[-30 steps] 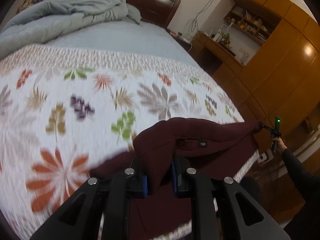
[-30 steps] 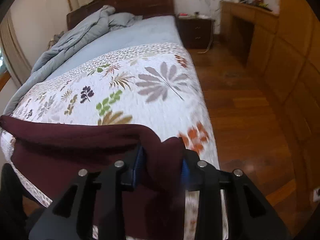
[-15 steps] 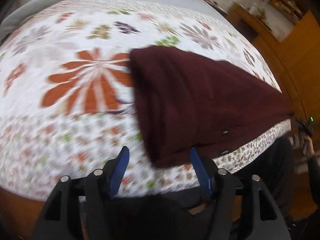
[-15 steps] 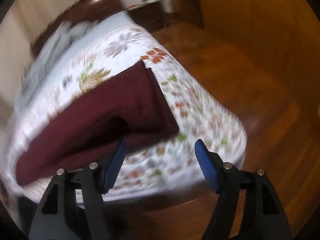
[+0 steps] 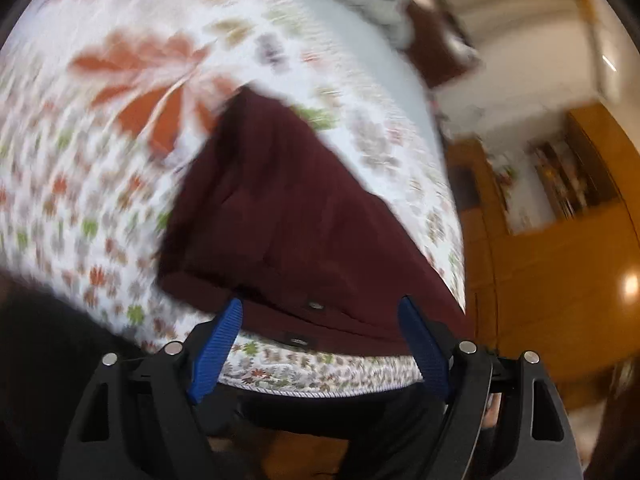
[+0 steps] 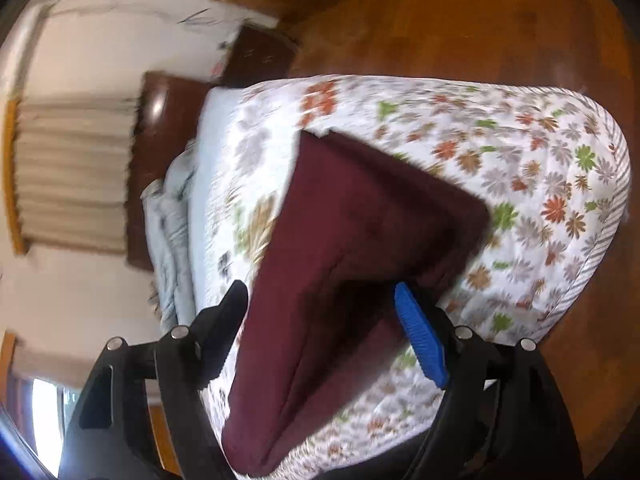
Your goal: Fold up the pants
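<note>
At the bottom of each frame our left tool (image 5: 320,344) and right tool (image 6: 320,320) gape wide and empty, since the folded maroon fabric pants (image 5: 288,216) lie mid-frame near the floral quilted bedspread's (image 5: 100,128) edge, laid flat to keep the fold.

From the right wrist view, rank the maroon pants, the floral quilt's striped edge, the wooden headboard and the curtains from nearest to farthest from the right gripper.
1. Maroon pants: lying between the open fingers of the right gripper.
2. Floral quilt's striped edge: far right, at the bed's corner.
3. Wooden headboard: upper left, at the bed's far end.
4. Curtains: far left, behind the headboard.
</note>
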